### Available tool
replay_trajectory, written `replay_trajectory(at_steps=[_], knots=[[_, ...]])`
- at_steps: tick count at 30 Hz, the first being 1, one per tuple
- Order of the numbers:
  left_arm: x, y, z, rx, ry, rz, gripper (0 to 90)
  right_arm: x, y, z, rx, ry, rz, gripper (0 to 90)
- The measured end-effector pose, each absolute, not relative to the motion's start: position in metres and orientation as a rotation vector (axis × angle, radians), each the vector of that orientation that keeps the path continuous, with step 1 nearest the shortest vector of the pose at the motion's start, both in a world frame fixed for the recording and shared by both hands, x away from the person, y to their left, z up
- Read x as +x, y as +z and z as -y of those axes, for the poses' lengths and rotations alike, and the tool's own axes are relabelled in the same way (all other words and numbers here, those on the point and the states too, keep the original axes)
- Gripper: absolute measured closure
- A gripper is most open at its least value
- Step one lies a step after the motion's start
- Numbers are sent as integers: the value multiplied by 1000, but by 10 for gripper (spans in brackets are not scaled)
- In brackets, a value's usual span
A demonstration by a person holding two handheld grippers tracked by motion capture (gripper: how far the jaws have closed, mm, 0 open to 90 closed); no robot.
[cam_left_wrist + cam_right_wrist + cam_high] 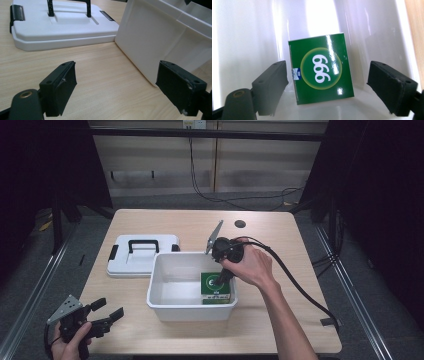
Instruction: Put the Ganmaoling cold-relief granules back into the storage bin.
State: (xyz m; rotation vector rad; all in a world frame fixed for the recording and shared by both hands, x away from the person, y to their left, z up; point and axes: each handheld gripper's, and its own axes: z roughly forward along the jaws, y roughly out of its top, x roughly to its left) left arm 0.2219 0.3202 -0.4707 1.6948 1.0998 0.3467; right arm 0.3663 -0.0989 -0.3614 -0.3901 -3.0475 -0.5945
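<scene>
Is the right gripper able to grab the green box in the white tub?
Probably yes. The right gripper is already down inside the white tub, its jaws open on either side of the green box without touching it. Nothing lies between them, and the lid is off, lying beside the tub.

One green box (216,289), one white bin (170,307), one lid (142,256), two tongs (104,314).

Green box (322,68) (white "999"), white bin (165,300).

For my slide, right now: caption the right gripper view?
Open right gripper over a green box in the white bin.
</scene>
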Motion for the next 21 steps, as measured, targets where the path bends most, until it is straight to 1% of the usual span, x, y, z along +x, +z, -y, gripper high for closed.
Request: replay_trajectory(at_steps=[7,15,18,21], knots=[[223,-471,-320,1691,347,-1108,159,360,-360,114,-468,-839,3020,162],[222,-471,-321,1693,350,-1109,159,351,-357,130,-516,-976,3018,164],[221,-470,-321,1690,349,-1109,159,347,-356,141,-597,-1047,3005,163],[221,-471,-321,1691,349,-1111,159,344,-359,152,-606,-1110,2979,158]])
